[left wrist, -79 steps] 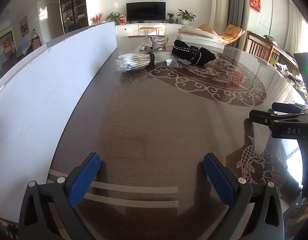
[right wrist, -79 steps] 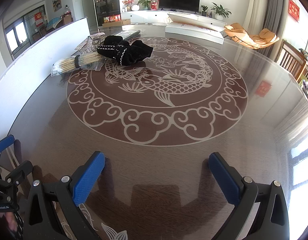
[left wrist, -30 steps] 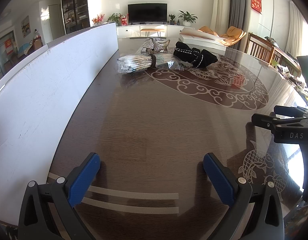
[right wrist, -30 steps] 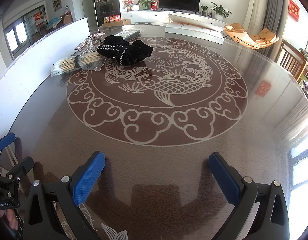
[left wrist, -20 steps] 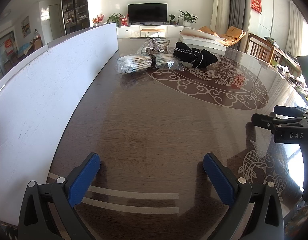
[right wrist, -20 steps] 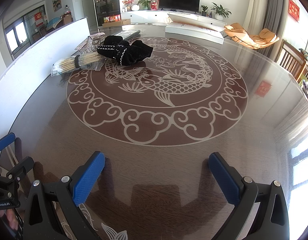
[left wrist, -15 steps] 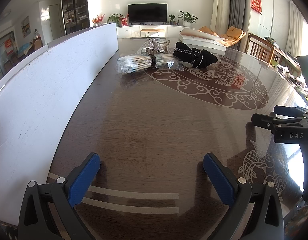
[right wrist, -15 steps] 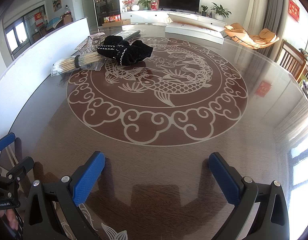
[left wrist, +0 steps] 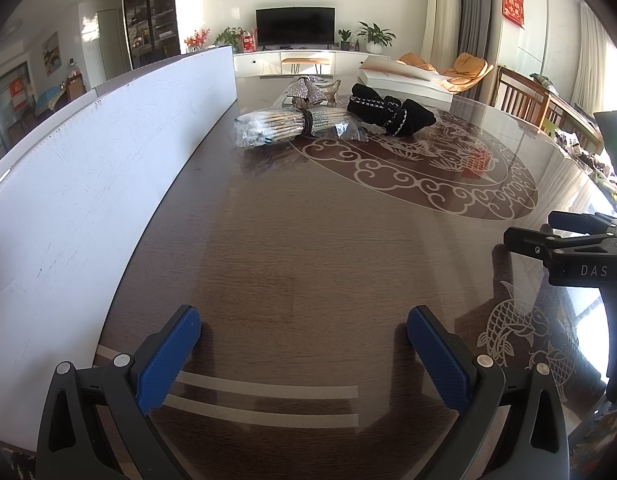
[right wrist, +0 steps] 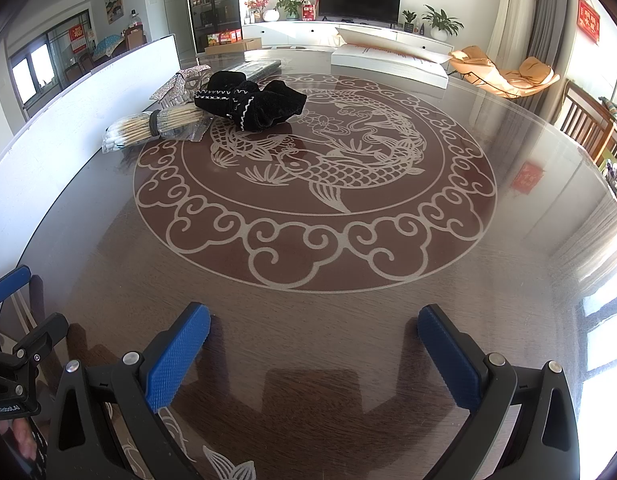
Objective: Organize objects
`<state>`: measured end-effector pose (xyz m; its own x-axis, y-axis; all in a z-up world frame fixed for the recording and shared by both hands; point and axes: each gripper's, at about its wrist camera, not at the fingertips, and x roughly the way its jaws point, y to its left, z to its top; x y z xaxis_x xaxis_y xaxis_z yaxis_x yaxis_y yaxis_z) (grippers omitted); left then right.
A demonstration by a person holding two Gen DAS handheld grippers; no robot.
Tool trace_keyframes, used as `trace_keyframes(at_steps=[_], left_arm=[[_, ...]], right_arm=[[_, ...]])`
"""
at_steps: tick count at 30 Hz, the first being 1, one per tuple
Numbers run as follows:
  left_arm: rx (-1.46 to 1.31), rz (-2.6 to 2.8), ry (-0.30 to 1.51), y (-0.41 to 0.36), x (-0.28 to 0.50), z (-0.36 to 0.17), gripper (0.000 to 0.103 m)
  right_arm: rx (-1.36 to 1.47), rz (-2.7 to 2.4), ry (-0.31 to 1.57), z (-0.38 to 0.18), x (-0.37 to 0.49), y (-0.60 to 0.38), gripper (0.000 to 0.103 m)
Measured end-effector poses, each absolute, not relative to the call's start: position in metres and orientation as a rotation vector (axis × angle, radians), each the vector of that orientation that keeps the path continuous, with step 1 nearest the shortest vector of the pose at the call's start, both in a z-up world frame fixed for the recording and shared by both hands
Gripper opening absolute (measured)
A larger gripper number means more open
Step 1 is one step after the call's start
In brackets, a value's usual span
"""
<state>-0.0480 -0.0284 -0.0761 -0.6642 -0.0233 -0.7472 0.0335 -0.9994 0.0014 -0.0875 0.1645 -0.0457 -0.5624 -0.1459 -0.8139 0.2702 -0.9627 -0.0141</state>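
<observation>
A bagged bundle of wooden sticks (left wrist: 294,126) (right wrist: 156,126) lies at the far side of the round glass-topped table (left wrist: 308,248). Beside it rests a black trimmed pouch (left wrist: 390,114) (right wrist: 250,100), and behind them a sparkly silver item (left wrist: 308,90) (right wrist: 186,80). My left gripper (left wrist: 302,330) hovers open over the near table edge, far from these things. My right gripper (right wrist: 314,326) is open too, low over the table, nothing between its fingers. Each gripper shows at the edge of the other's view.
A long white board (left wrist: 108,168) stands upright along the table's left side. A dark flat packet (right wrist: 260,67) lies behind the pouch. A white box (right wrist: 388,62) sits at the far rim. Wooden chairs (right wrist: 588,124) stand to the right.
The left wrist view has shifted slightly since the earliest frame; the right gripper and the objects stay where they were.
</observation>
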Motion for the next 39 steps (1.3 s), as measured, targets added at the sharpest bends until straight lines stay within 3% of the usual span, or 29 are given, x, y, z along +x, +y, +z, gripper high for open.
trace_keyframes(at_steps=[39], left_arm=[[1.325,-2.838,0.007,-0.0311,-0.0404,-0.0742,0.103]], right_arm=[[1.324,-2.579,0.193,-0.0455,-0.0877,0.1649,0.103]])
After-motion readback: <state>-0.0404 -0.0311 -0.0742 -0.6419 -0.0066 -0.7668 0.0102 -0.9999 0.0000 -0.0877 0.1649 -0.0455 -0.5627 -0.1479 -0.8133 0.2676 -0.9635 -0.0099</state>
